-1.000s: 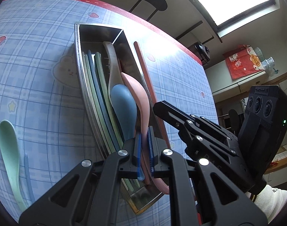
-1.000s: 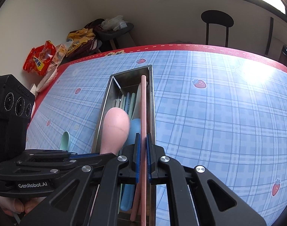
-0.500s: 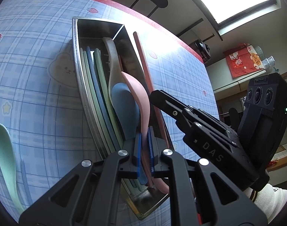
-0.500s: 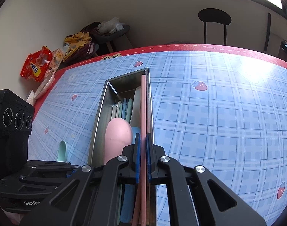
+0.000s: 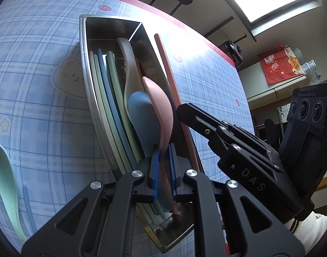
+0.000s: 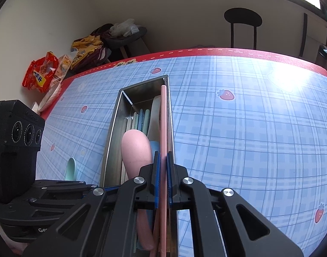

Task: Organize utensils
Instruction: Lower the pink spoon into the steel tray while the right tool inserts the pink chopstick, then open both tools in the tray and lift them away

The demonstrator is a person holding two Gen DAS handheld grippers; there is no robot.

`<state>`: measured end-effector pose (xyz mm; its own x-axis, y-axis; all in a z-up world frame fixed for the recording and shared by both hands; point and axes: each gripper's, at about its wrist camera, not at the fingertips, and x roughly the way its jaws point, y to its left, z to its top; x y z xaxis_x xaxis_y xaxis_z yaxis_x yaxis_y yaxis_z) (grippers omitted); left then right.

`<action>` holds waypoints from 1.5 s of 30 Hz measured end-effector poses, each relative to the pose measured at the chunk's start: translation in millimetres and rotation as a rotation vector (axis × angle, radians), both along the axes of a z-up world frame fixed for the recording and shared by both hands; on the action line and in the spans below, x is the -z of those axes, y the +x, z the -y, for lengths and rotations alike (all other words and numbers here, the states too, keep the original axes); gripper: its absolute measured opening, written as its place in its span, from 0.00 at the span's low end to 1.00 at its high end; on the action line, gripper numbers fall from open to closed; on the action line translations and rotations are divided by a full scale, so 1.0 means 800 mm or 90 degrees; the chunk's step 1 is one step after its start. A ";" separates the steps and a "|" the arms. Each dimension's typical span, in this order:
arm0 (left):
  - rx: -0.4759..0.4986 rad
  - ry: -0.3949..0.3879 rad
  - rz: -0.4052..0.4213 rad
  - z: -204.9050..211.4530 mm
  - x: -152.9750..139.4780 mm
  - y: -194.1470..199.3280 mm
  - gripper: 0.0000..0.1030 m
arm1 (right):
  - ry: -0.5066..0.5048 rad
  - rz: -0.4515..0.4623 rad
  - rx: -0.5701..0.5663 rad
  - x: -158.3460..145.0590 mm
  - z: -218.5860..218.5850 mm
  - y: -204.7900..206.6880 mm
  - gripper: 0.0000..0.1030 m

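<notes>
Left wrist view, bottom centre: left gripper (image 5: 163,167) clenched on the pink spoon (image 5: 161,111) — blue pads pinch its handle, bowl edge-on and pointing up-frame over the metal tray (image 5: 86,68). Right wrist view, bottom centre: right gripper (image 6: 162,171) clenched on a pink chopstick (image 6: 163,115), which runs straight up the frame along the tray's right wall.

Only the left view shows the tray's contents clearly: a blue spoon (image 5: 142,115) under the pink one, a beige spoon (image 5: 127,64) further up, and a row of thin green, blue and pale sticks (image 5: 103,90) along the left wall. A divider is at the tray's far end. This view also shows the right gripper's body (image 5: 238,156) at right, lettered DAS, with a white sleeve at lower right. The chopstick (image 5: 169,81) reads here as a reddish rod by the tray's right wall; whether it touches the rim I cannot tell.

Right view shows the pink spoon's bowl (image 6: 137,150) face-on instead, and the left gripper's body (image 6: 45,197) at lower left.

A mint green spoon (image 5: 4,184) lies on the blue plaid tabletop (image 5: 34,117) at lower left of the left view, outside the tray, a thin blue stick just beside it; the right view shows only its tip (image 6: 71,169).

Far: a black stool (image 6: 242,21) beyond the tabletop in both views. Snack bags (image 6: 41,75) and a heaped chair at upper left — right view only. Red hanging cloth (image 5: 281,64) at right — left view only.
</notes>
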<state>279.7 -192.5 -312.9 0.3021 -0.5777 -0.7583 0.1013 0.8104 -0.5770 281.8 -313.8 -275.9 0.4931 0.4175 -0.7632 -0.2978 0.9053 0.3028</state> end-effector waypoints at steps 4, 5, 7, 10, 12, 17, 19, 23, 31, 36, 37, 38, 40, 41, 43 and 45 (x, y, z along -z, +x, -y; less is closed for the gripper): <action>0.005 0.000 0.009 -0.003 -0.005 0.001 0.11 | 0.002 -0.003 0.001 -0.001 0.000 0.001 0.06; 0.003 0.000 0.011 -0.006 -0.007 0.001 0.12 | 0.003 -0.004 0.001 -0.002 0.001 0.001 0.07; -0.002 0.002 0.016 -0.013 -0.013 0.000 0.12 | 0.004 0.000 0.004 -0.007 0.003 0.000 0.07; -0.007 0.014 0.033 -0.020 -0.025 -0.006 0.16 | 0.008 0.005 0.012 -0.016 0.007 -0.004 0.10; -0.006 0.027 0.053 -0.026 -0.038 -0.013 0.26 | 0.014 0.011 0.019 -0.023 0.011 -0.009 0.19; -0.008 0.071 0.105 -0.049 -0.069 -0.040 0.44 | 0.030 0.024 0.047 -0.040 0.025 -0.029 0.47; -0.013 0.088 0.124 -0.062 -0.079 -0.053 0.48 | 0.038 0.028 0.057 -0.045 0.030 -0.040 0.54; -0.030 0.119 0.155 -0.086 -0.095 -0.087 0.60 | 0.044 0.030 0.060 -0.053 0.033 -0.065 0.72; -0.067 0.153 0.183 -0.135 -0.113 -0.155 0.89 | 0.019 0.054 0.035 -0.066 0.008 -0.126 0.94; -0.089 0.198 0.181 -0.163 -0.109 -0.190 0.92 | -0.014 0.067 0.010 -0.063 -0.022 -0.164 0.94; -0.093 0.205 0.176 -0.168 -0.107 -0.197 0.92 | -0.012 0.066 0.006 -0.061 -0.028 -0.171 0.94; -0.095 0.210 0.170 -0.174 -0.103 -0.202 0.92 | -0.011 0.063 0.001 -0.059 -0.033 -0.178 0.94; -0.097 0.221 0.158 -0.185 -0.096 -0.215 0.92 | -0.007 0.055 -0.007 -0.052 -0.045 -0.192 0.94; -0.098 0.226 0.153 -0.190 -0.093 -0.220 0.92 | -0.007 0.051 -0.010 -0.048 -0.051 -0.197 0.94; -0.097 0.237 0.141 -0.199 -0.085 -0.230 0.92 | -0.009 0.036 -0.013 -0.038 -0.062 -0.209 0.94; -0.095 0.243 0.134 -0.208 -0.079 -0.240 0.92 | -0.013 0.019 -0.015 -0.027 -0.073 -0.217 0.94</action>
<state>87.9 -26.1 -249.6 0.5310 -0.2078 -0.8215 0.0499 0.9754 -0.2146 108.0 -255.3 -254.2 0.5064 0.4142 -0.7563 -0.3279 0.9037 0.2753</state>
